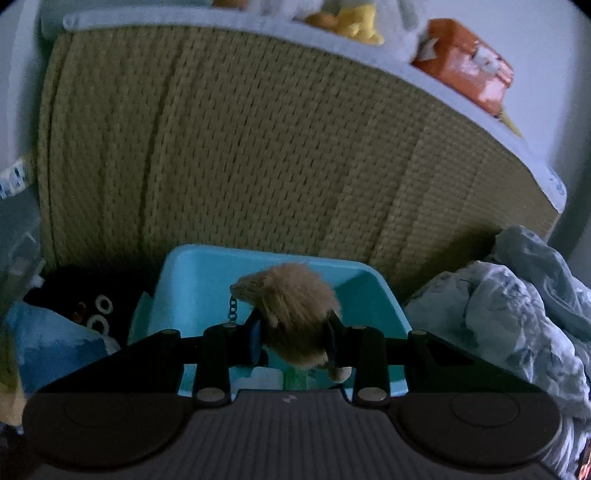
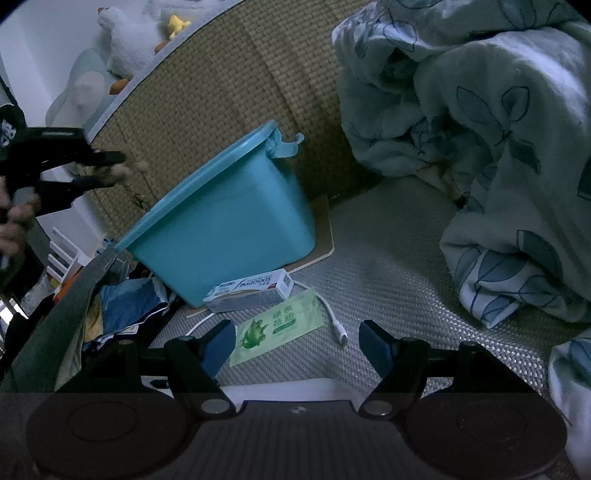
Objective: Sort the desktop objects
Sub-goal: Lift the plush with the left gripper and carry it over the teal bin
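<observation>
My left gripper (image 1: 293, 332) is shut on a tan furry pom-pom keychain (image 1: 291, 306) with a small chain, held above the open teal plastic bin (image 1: 192, 273). In the right wrist view the same bin (image 2: 229, 221) stands on a woven mat, and the left gripper (image 2: 107, 170) hangs over its left rim with the fur between its fingers. My right gripper (image 2: 297, 343) is open, low over the mat. Just ahead of it lie a green sachet (image 2: 280, 332), a white cable (image 2: 332, 317) and a toothpaste box (image 2: 251, 291) against the bin's base.
A crumpled leaf-print quilt (image 2: 480, 147) fills the right side. A woven mat wall (image 1: 240, 147) rises behind the bin, with plush toys (image 1: 354, 22) and an orange pack (image 1: 465, 62) on top. A black plush (image 1: 85, 299) and blue cloth (image 1: 48, 339) lie left of the bin.
</observation>
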The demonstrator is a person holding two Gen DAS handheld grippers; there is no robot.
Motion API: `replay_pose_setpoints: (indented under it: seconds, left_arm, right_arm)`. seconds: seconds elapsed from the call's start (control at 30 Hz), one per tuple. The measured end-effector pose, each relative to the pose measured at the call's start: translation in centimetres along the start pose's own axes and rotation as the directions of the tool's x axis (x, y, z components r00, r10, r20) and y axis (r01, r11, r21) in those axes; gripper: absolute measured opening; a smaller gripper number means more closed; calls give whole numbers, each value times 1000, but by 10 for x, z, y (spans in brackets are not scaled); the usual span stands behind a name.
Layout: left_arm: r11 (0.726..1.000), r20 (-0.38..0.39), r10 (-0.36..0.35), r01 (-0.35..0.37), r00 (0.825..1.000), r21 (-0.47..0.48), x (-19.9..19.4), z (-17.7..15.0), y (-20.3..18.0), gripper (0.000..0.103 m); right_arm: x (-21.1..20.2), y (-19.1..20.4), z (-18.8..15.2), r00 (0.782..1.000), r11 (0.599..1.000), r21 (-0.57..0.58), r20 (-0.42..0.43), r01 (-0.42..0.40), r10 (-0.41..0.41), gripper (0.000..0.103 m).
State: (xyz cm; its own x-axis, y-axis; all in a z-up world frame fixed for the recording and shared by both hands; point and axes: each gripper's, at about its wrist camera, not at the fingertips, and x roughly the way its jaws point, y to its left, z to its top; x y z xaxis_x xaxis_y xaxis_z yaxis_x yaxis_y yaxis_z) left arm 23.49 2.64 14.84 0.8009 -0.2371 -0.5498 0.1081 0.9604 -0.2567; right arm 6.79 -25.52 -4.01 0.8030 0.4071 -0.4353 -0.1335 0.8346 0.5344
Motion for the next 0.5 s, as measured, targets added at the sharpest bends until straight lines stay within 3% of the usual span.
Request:
replay_pose_setpoints:
  seconds: [0.27,0.5]
  left_arm:
    - [999,-99,44,-47,994,-27,53,-1,3,37]
    - [992,-165,102,-113,981,-57,76,-7,12,37]
  right_arm:
    - [4,-2,0,1000,1000,16,-22,4,-3,78]
    - [6,-3,0,1000,1000,25,-30,-4,5,78]
